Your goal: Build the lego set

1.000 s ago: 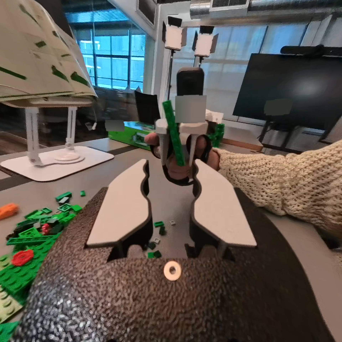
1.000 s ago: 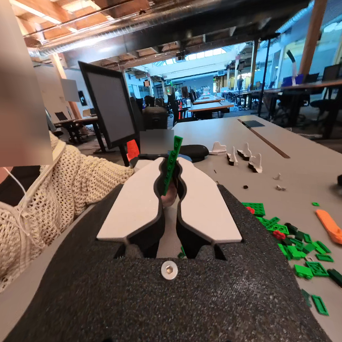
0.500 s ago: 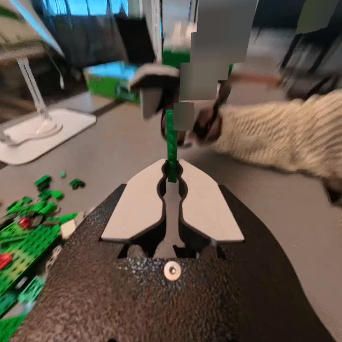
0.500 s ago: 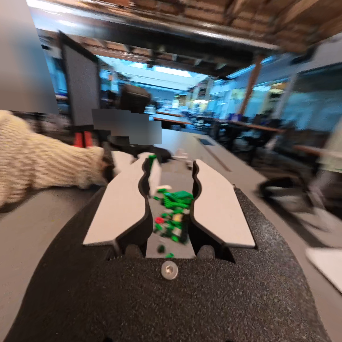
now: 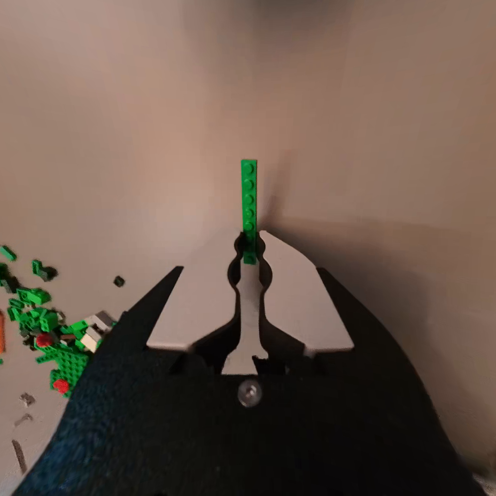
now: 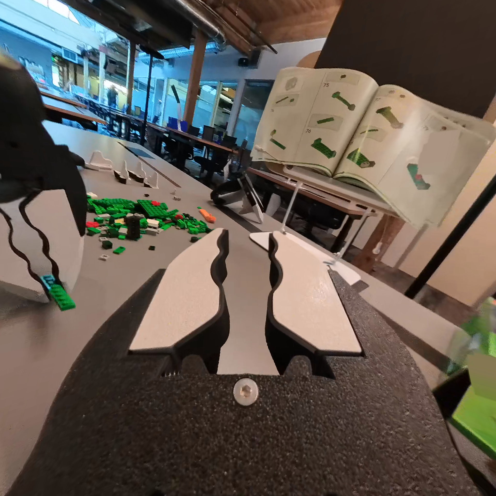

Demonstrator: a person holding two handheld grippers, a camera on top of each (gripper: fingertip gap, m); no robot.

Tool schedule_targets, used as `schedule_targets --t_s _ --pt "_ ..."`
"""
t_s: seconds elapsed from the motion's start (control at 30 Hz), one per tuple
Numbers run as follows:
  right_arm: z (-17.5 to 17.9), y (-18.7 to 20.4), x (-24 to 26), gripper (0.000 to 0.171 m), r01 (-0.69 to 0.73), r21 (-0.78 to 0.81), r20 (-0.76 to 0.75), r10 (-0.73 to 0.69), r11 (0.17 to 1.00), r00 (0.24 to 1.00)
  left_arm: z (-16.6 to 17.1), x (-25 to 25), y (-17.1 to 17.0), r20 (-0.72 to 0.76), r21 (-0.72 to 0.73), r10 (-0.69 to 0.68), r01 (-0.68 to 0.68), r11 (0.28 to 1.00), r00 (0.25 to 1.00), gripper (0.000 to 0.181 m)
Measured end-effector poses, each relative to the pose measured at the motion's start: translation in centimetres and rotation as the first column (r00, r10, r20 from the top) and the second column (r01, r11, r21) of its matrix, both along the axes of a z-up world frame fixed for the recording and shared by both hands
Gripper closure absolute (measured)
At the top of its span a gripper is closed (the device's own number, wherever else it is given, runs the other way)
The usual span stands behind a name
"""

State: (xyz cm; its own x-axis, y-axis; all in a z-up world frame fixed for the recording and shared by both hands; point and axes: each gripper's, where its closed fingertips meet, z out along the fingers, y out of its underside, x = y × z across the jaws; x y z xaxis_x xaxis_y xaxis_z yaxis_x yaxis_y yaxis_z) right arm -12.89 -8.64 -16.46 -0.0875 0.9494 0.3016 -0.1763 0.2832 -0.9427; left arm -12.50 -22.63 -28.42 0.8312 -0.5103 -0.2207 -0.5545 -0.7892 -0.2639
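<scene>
My left gripper [image 5: 250,236] is shut on one end of a long thin green plate [image 5: 249,196], which sticks out forward over the grey table. In the right wrist view the left gripper [image 6: 44,281] points down at the far left with the green plate [image 6: 60,296] close above the table. My right gripper [image 6: 248,241] is open and empty, low over the table. A pile of loose green, red, black and white lego pieces [image 6: 139,217] lies beyond it; part of the pile [image 5: 53,332] shows in the left wrist view.
An open instruction booklet [image 6: 349,128] rests on a white stand [image 6: 268,239] at the right. An orange brick separator [image 6: 207,215] lies by the pile. Spare white gripper fingers [image 6: 128,171] sit farther back. A green box [image 6: 477,397] is at the near right. There is about 20 cm between the tips of the two grippers.
The long green plate passed from my right gripper to my left, which shut on it. My right gripper opened and swung away toward the pile. My left gripper tilted down toward the table.
</scene>
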Motion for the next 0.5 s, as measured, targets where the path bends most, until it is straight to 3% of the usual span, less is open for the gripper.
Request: schedule_targets --t_s 0.13,0.27,0.4,0.5 --pt "-0.4 -0.33 -0.41 0.144 -0.026 -0.023 0.026 0.027 0.999 0.999 -0.14 -0.01 -0.34 -0.036 -0.066 0.124 -0.127 0.99 0.992 0.174" --pt "-0.44 -0.67 -0.32 0.146 -0.036 -0.016 0.025 0.036 0.999 0.999 -0.14 -0.17 -0.51 -0.081 -0.094 0.163 -0.17 0.981 0.983 0.173" --pt "-0.53 -0.51 -0.29 0.145 -0.03 -0.026 0.031 0.03 0.999 0.999 0.16 -0.66 -0.39 -0.114 -0.088 0.173 -0.184 0.979 0.978 0.153" --pt "-0.53 -0.28 -0.23 0.146 -0.025 -0.041 0.032 0.026 0.999 0.999 0.27 -0.25 -0.36 -0.056 -0.063 0.204 -0.207 0.976 0.977 0.134"
